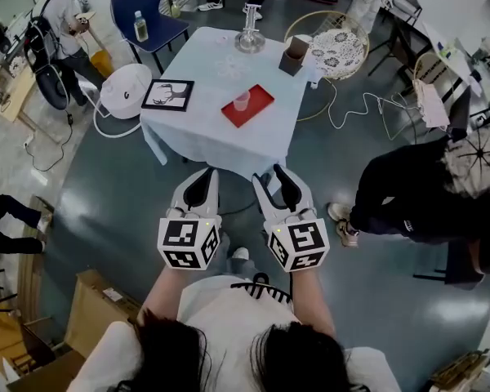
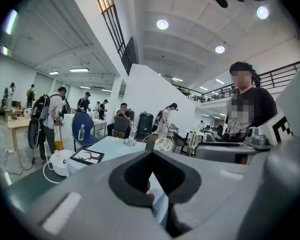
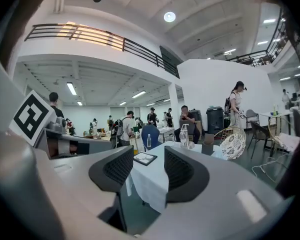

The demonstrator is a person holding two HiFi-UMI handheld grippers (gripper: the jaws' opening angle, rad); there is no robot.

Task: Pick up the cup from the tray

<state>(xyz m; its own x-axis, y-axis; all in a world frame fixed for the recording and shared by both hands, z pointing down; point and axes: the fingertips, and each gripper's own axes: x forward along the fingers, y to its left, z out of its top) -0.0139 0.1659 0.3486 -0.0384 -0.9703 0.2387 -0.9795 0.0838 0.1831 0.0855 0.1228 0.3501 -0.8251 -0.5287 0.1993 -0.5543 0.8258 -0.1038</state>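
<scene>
A small clear cup stands on a red tray near the front of a table with a white cloth. Both grippers hang side by side over the floor, short of the table's front edge, and point at it. My left gripper has its jaws together with nothing in them; in the left gripper view the tips meet. My right gripper stands open and holds nothing, and the table shows through the gap between its pads.
On the table are a black picture frame, a glass vessel and a brown box. A blue chair, a white round unit and a patterned wicker chair surround it. A person in black stands right. Cables lie on the floor.
</scene>
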